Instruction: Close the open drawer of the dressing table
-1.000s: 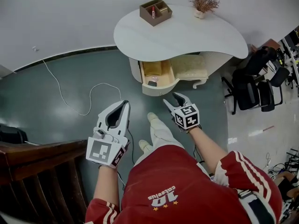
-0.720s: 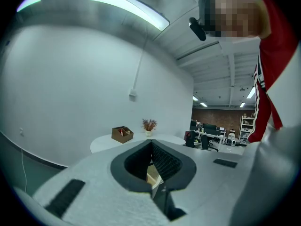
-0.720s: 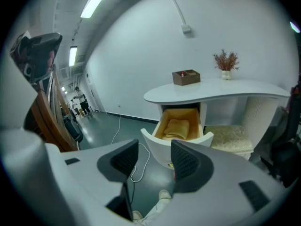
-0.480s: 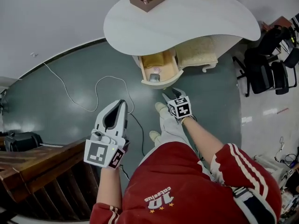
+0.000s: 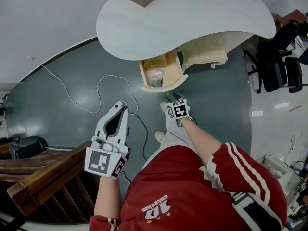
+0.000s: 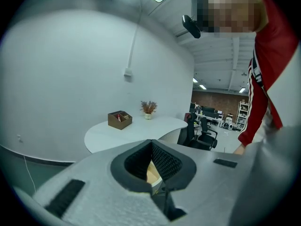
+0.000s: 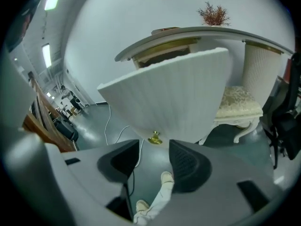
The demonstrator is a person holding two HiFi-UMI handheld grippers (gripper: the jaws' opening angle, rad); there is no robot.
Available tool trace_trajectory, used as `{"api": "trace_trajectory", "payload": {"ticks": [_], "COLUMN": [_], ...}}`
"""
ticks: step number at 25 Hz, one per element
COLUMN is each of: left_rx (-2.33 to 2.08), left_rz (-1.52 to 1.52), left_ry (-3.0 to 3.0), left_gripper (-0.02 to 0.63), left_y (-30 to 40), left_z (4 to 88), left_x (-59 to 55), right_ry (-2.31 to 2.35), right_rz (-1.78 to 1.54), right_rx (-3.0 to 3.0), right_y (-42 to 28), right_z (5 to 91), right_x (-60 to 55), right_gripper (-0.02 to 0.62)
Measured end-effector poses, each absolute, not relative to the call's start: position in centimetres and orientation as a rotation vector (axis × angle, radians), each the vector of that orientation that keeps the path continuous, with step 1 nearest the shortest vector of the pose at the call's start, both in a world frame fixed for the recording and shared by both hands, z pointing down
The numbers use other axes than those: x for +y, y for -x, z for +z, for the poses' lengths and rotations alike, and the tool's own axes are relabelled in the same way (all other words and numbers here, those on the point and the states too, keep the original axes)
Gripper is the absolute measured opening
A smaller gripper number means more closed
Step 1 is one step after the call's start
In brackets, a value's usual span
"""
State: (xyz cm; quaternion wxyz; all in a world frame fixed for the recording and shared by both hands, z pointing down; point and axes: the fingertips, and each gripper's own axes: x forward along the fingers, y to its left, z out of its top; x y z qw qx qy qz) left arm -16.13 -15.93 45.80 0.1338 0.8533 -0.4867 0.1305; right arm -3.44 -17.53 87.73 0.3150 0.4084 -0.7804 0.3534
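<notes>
**White drawer open; closing not yet begun**

White ribbed drawer (image 5: pixel 163 87) with a small brass knob (image 7: pixel 154 138) stands pulled out beneath the white kidney-shaped dressing table (image 5: pixel 192 18). Right gripper (image 7: pixel 154 149) faces the knob without touching it. Its jaws are apart, have just been narrowing slightly, and have nothing between them. Left gripper (image 5: pixel 122 105) is clenched on nothing, well apart. The whole push remains to be done.

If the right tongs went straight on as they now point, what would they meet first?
Probably the gold knob on the open drawer's white front, straight ahead of the right tongs; depth is unclear. Their jaws, just closing slightly, stand open with nothing between them.
</notes>
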Motion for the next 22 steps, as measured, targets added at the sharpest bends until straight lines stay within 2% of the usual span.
{"api": "trace_trajectory", "payload": {"ticks": [6, 8, 22], "left_rx": [-1.393, -1.393, -1.505], "left_rz": [0.414, 0.421, 0.349], "left_ry": [-2.443, -2.435, -2.363], "left_gripper": [0.003, 0.003, 0.003], "left_y": [15.9, 16.0, 18.0], "left_z": [47.1, 47.4, 46.7], "left_x": [-17.7, -18.0, -21.7], "right_ry": [-1.055, -1.026, -0.945], "right_rz": [0.913, 0.891, 0.882], "right_rx": [-2.029, -2.024, -2.039], "right_y": [4.2, 4.7, 5.7], "right_z": [89.7, 89.5, 89.0], "right_x": [-18.5, -18.8, -21.8], "right_gripper": [0.19, 0.113, 0.104]}}
